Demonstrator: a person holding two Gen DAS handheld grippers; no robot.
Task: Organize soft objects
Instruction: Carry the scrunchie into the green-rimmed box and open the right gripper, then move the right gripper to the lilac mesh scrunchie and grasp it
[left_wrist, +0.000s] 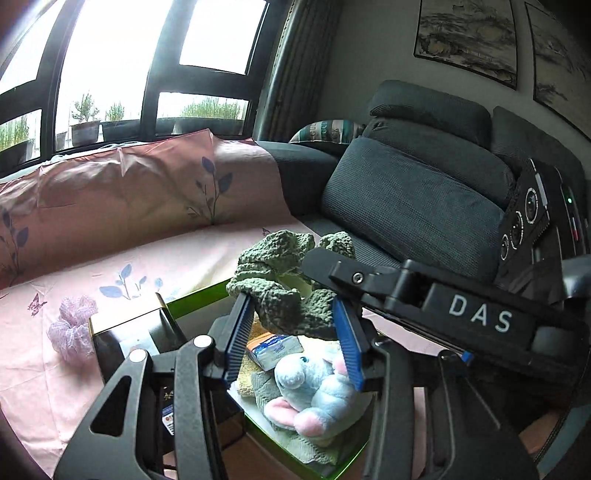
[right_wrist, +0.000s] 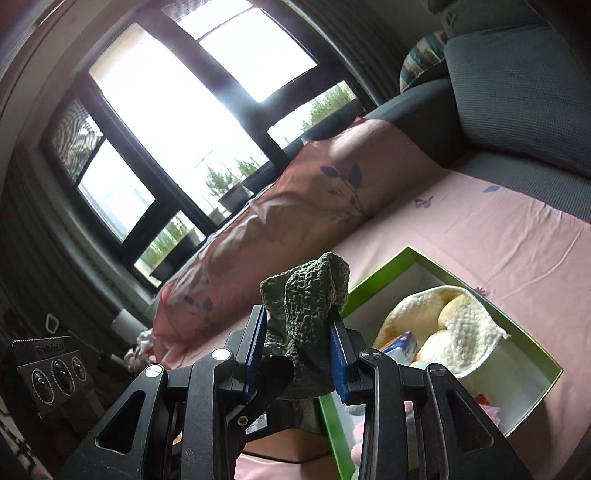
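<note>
We have the green cloth pinched in both the left gripper and right gripper, fingers narrowly closed, above the green box holding plush toy and towel; pink scrunchie left on the sofa's sheet.

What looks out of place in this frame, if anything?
One soft item sits apart: the pink scrunchie lies loose on the pink sheet, outside the green box holding the plush toy. Both grippers hold the green cloth above it.
</note>
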